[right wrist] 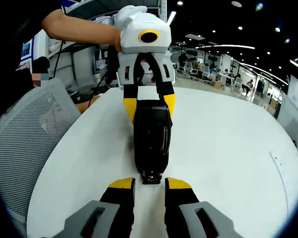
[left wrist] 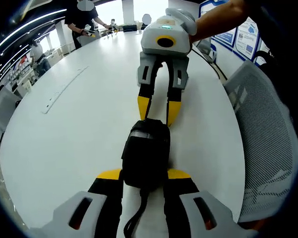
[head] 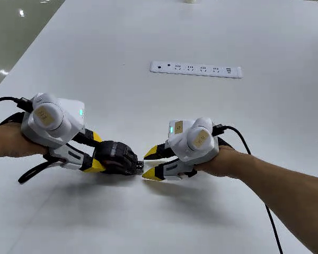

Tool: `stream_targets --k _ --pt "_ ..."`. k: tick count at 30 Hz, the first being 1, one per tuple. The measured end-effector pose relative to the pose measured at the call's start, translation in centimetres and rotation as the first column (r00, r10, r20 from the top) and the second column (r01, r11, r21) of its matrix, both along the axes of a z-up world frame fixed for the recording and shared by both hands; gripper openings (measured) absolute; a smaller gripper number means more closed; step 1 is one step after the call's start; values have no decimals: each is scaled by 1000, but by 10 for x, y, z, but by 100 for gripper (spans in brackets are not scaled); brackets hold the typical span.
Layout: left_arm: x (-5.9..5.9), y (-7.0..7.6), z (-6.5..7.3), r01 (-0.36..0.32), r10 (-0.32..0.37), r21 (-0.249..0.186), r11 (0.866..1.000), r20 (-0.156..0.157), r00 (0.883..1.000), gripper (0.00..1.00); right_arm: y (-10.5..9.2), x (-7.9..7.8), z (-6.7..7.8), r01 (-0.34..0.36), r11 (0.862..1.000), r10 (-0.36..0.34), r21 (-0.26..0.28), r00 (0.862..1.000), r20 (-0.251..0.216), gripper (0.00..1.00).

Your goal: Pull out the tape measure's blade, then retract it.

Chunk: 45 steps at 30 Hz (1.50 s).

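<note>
A black tape measure (head: 116, 157) rests low over the white table (head: 148, 222), and my left gripper (head: 98, 152) is shut on its body. From the left gripper view, the case (left wrist: 146, 153) sits between my yellow tips, with its strap trailing back toward the camera. My right gripper (head: 148, 163) faces it from the right, open, its yellow tips just short of the case. In the right gripper view the blade's end hook (right wrist: 151, 176) sits right ahead of the gap in my right gripper (right wrist: 150, 184). No blade is drawn out.
A white power strip (head: 196, 69) lies flat farther back on the table. A grey mesh chair (left wrist: 268, 139) stands at the table's near edge. Black cables trail from both grippers. People work at a far table (left wrist: 97, 29).
</note>
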<state>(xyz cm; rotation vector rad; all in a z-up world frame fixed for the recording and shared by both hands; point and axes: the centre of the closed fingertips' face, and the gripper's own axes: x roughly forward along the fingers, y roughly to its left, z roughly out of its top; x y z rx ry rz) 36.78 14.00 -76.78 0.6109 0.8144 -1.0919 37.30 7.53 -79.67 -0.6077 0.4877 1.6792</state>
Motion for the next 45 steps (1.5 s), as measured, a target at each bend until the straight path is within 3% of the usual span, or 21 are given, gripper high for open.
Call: stream_targets --k 9,25,45 --pt "0 0 -1 16 -16 -5 1000 13 1000 25 10 -2 -4 1 1000 -1 2 1000 -18 15" --pt "1 1 -2 -14 14 -25 1000 6 1000 24 9 0 -3 -22 1000 22 0 999 24 9" --pt "1 0 0 -27 27 -31 999 -6 1000 24 -8 3 -4 -44 999 46 -32 997 58 9"
